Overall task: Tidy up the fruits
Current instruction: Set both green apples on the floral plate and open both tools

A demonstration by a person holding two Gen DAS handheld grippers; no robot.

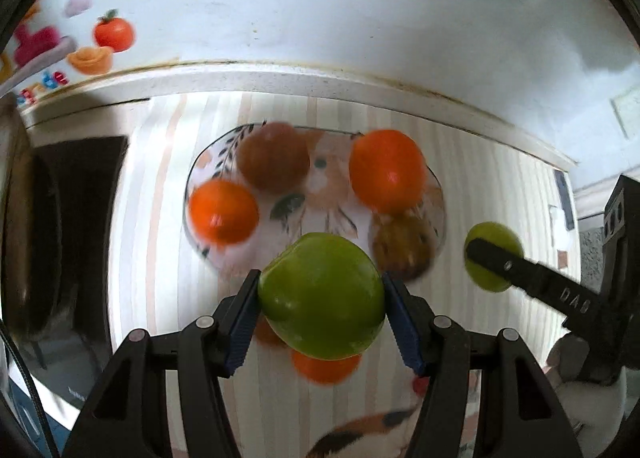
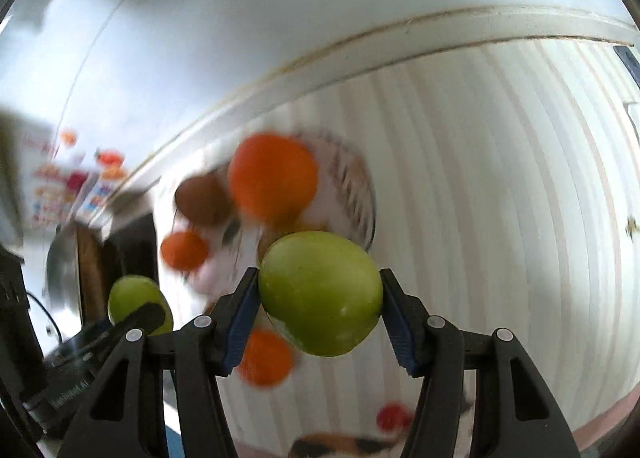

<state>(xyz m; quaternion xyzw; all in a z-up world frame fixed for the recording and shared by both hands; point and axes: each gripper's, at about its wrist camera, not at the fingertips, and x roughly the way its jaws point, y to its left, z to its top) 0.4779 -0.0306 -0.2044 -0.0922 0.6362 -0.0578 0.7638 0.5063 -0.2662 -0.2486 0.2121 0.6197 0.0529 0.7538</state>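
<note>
We are holding a green apple (image 1: 322,296) in each gripper (image 1: 320,318) — jaws clamped — the plate (image 1: 208,162) lying just ahead, left one nearer.

The green apple (image 1: 322,296) in the left claw (image 1: 320,318) has a smooth, waxy skin with a soft sheen, and the second green apple (image 2: 320,292) in the right claw (image 2: 320,316) looks equally glossy, with a few pale flecks. Both claws look like matt black plastic, their fingers lined with blue ribbed pads (image 1: 242,322) that appear rubbery. At twelve o'clock from the left claw sits a glazed, shiny plate (image 1: 208,162) with a painted leaf pattern; the oranges (image 1: 386,170) on it show bright highlights, while the brown fruit (image 1: 274,158) looks dull. The striped cloth on the table (image 1: 480,178) seems smooth with a faint sheen.
</note>
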